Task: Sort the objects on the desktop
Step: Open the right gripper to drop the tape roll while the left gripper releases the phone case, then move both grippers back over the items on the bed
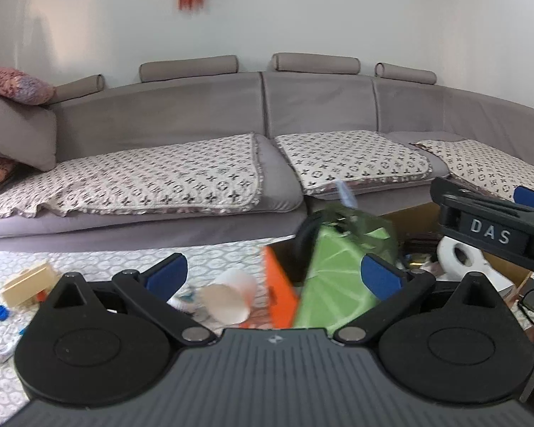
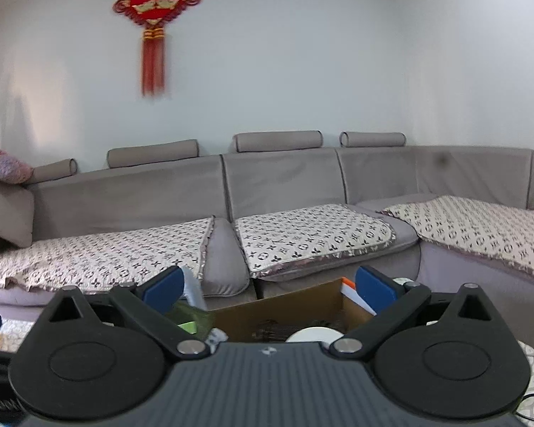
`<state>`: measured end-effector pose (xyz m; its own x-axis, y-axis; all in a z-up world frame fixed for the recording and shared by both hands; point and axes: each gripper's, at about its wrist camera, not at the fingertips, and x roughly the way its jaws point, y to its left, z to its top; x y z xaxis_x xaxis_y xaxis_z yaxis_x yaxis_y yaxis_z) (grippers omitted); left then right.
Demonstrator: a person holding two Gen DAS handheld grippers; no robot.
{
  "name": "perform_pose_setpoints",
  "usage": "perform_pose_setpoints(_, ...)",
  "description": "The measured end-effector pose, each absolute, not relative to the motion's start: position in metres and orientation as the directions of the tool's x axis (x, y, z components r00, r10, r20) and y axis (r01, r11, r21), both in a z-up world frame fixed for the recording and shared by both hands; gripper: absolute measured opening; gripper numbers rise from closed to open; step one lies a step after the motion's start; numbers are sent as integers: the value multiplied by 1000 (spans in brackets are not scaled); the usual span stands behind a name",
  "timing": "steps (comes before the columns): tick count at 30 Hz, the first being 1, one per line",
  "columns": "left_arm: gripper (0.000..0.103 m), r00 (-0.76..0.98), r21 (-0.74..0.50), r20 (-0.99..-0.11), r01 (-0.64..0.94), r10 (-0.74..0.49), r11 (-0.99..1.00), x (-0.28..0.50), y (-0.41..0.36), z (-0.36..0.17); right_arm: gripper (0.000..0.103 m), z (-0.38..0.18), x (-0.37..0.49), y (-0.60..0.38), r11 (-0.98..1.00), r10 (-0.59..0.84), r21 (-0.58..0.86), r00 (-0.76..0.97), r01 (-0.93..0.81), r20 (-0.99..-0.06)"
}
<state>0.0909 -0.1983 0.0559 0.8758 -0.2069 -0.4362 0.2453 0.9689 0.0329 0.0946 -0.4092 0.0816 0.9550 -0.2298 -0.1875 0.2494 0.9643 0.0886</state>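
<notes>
My left gripper [image 1: 273,275] is open over a table with a patterned cloth [image 1: 117,259], and nothing is held between its blue pads [image 1: 167,274]. Beyond the pads a white paper cup [image 1: 228,295] lies on its side. To the right of the cup are an orange box [image 1: 279,291] and a green lime-print bag [image 1: 333,277]. My right gripper [image 2: 270,288] is open too and holds nothing. Past it stands a brown cardboard box [image 2: 284,306], with something white and round [image 2: 315,334] low in front. The right gripper's black body [image 1: 487,231] shows at the right edge of the left wrist view.
A wooden block [image 1: 28,284], a blue cap [image 1: 0,311] and a small tube [image 1: 5,350] lie at the table's left. A white tape roll [image 1: 459,256] and glasses [image 1: 528,306] are on the right. A grey sofa [image 2: 277,185] runs behind the table.
</notes>
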Motion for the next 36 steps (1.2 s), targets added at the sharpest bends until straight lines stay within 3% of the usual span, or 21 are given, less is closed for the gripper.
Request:
perform_pose_setpoints(10, 103, 898, 47, -423, 159, -125, 986, 87, -150, 54, 103, 90, 92, -372, 983, -168, 51, 973, 178, -156)
perform_pose_setpoints(23, 103, 919, 46, -394, -16, 33, 999, 73, -82, 26, 103, 85, 70, -284, 995, 94, -3, 985, -96, -141)
perform_pose_setpoints(36, 103, 918, 107, -395, 1, 42, 994, 61, -57, -9, 103, 26, 46, -223, 967, 193, -98, 928, -234, -318)
